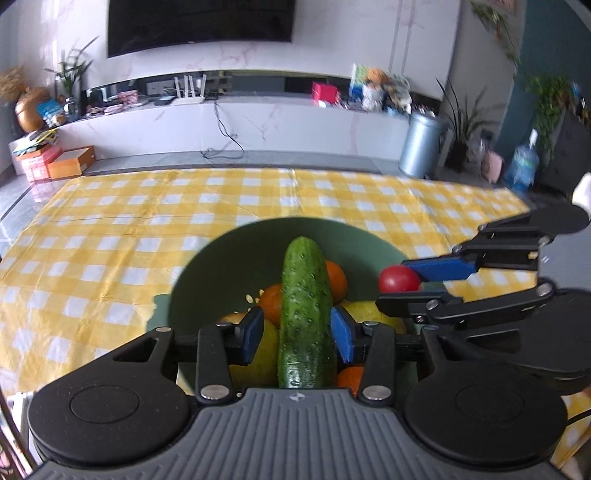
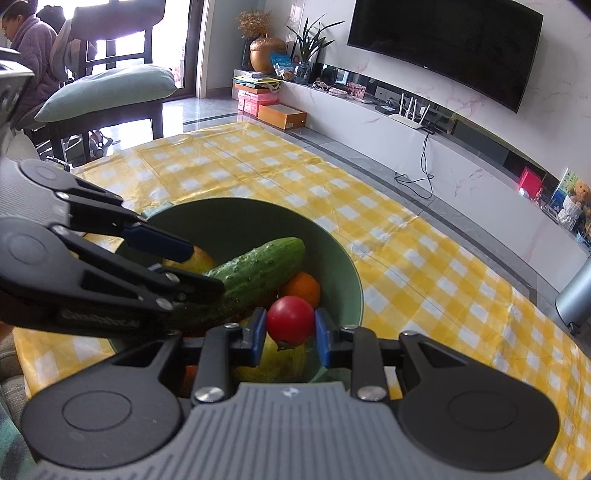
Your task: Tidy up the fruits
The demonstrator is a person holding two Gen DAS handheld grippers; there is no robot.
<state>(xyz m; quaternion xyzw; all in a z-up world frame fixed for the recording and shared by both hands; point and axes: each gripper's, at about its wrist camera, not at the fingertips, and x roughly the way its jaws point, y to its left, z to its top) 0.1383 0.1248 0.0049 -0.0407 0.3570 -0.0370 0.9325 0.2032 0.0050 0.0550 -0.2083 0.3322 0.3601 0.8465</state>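
Nearly done: left tool [image 1: 295, 334] stands open around the cucumber [image 1: 304, 314] in the green bowl [image 1: 236, 243]; right tool [image 2: 290, 334] grips the tomato [image 2: 290, 319] above it.

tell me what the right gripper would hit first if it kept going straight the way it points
Probably the orange in the green bowl, just beyond the tomato its jaws are shut on. The cucumber lies to the left of that line. Depth is hard to judge here.

Ahead of the gripper: marbled white wall [image 1: 332, 44] bearing a dark television [image 1: 201, 22], long low white console [image 1: 258, 122] beneath, grey tiled floor [image 2: 369, 155], dark chair [image 2: 110, 74] against bright window at far left.
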